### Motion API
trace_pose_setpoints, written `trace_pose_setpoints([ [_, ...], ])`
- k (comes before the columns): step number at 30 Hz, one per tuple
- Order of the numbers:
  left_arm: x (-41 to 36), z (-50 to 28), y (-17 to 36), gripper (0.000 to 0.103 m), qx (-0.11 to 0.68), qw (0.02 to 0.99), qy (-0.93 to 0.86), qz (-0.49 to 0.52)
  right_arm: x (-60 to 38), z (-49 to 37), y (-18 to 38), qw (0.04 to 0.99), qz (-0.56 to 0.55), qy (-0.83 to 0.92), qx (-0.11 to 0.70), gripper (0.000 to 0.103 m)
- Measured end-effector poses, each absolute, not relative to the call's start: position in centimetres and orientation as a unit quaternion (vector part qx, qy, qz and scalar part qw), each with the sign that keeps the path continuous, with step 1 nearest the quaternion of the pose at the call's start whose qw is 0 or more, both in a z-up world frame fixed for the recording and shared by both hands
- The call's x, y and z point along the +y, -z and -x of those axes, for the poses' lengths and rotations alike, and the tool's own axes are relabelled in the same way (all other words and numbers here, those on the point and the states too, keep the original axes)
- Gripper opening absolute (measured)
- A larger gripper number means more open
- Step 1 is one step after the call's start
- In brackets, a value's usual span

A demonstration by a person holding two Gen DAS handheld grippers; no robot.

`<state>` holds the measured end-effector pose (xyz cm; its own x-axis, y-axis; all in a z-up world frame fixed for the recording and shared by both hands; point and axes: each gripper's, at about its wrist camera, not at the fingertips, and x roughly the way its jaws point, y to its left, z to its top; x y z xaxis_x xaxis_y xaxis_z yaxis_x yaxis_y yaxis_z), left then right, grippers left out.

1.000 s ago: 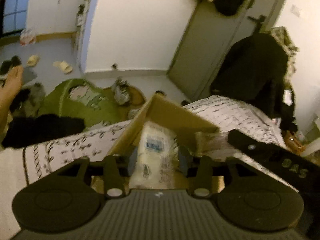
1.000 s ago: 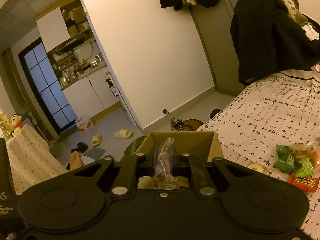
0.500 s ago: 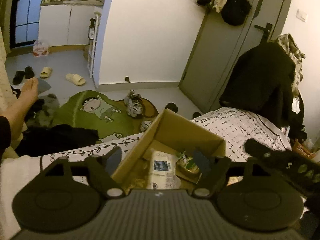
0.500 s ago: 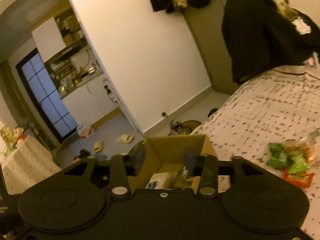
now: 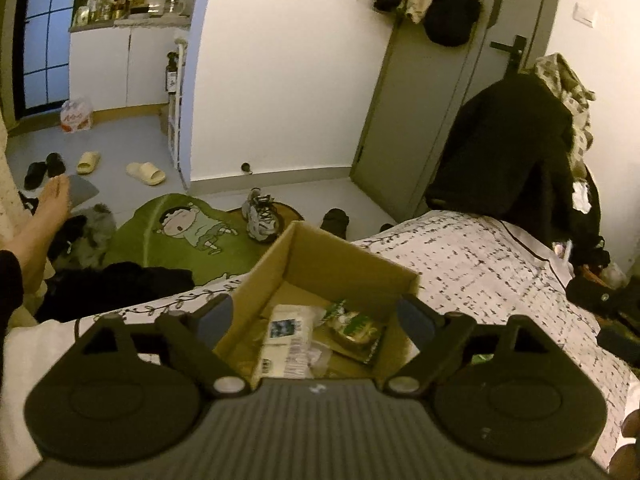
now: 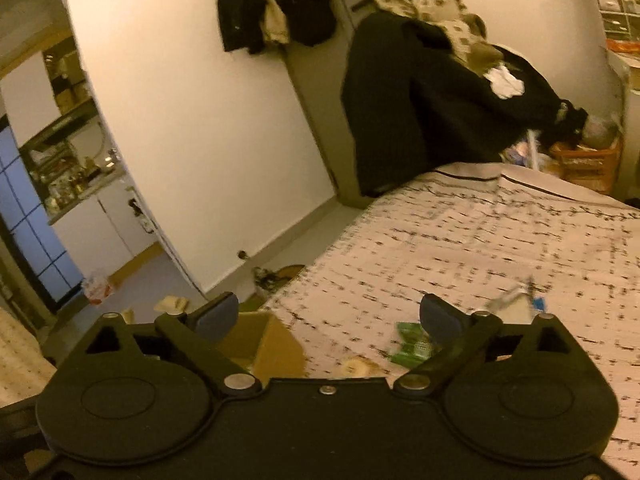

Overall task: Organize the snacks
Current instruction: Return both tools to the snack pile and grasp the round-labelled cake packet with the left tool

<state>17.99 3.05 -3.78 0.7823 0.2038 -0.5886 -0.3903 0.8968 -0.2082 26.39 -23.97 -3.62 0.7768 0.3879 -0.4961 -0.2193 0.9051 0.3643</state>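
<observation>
Cardboard box [image 5: 340, 264] sits on the patterned bedspread [image 5: 480, 264] near the bed's edge. Inside it: white packet [image 5: 286, 334] lying flat, green packet [image 5: 356, 326] just beside it. Left gripper [image 5: 316, 320] above the box, jaws wide, just been opening, nothing between them; the white packet lies below them, released. Right gripper [image 6: 330, 316] over the bedspread beside the box, jaws also just been opening, empty. Loose green snack packets [image 6: 412, 344] and a round snack [image 6: 358, 366] lie on the bedspread ahead, blurred.

Snack packets [image 5: 294, 340] in box [image 5: 352, 264] on bed [image 5: 480, 248]
</observation>
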Motion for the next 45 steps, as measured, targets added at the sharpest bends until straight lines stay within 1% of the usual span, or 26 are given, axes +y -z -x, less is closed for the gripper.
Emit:
trace_pose_setpoints([
  [4, 1.8, -18.3, 3.5, 0.088, 0.291, 0.93, -0.152, 0.165, -25.2, -26.6, 3.7, 0.93, -0.135, -0.155, 0.306, 0.098],
  [9, -0.3, -19.0, 3.4, 0.088, 0.296, 0.929, -0.144, 0.169, -27.9, -26.7, 3.2, 0.933, -0.138, -0.137, 0.303, 0.103],
  [24, -5.6, -20.9, 4.3, 0.088, 0.312, 0.932, -0.099, 0.155, -34.7, -28.2, 5.2, 0.924, -0.188, -0.074, 0.325, 0.103],
  [31, -7.9, -22.3, 5.3, 0.088, 0.317, 0.935, -0.081, 0.137, -36.7, -28.6, 6.0, 0.92, -0.225, -0.054, 0.315, 0.102],
  [32, -8.2, -22.5, 5.5, 0.088, 0.318, 0.935, -0.079, 0.135, -37.0, -28.8, 6.3, 0.919, -0.23, -0.056, 0.315, 0.1],
  [35, -9.1, -23.0, 6.4, 0.088, 0.321, 0.936, -0.076, 0.126, -37.4, -29.6, 7.1, 0.914, -0.241, -0.053, 0.323, 0.087],
  [39, -10.1, -23.9, 7.5, 0.088, 0.325, 0.937, -0.061, 0.112, -37.7, -30.7, 8.3, 0.905, -0.249, -0.053, 0.341, 0.076],
  [41, -10.3, -24.2, 8.1, 0.088, 0.327, 0.936, -0.057, 0.113, -37.7, -30.9, 8.8, 0.901, -0.253, -0.054, 0.348, 0.067],
  [45, -10.6, -25.1, 9.4, 0.087, 0.335, 0.933, -0.062, 0.112, -37.5, -31.2, 9.1, 0.906, -0.239, -0.047, 0.346, 0.064],
])
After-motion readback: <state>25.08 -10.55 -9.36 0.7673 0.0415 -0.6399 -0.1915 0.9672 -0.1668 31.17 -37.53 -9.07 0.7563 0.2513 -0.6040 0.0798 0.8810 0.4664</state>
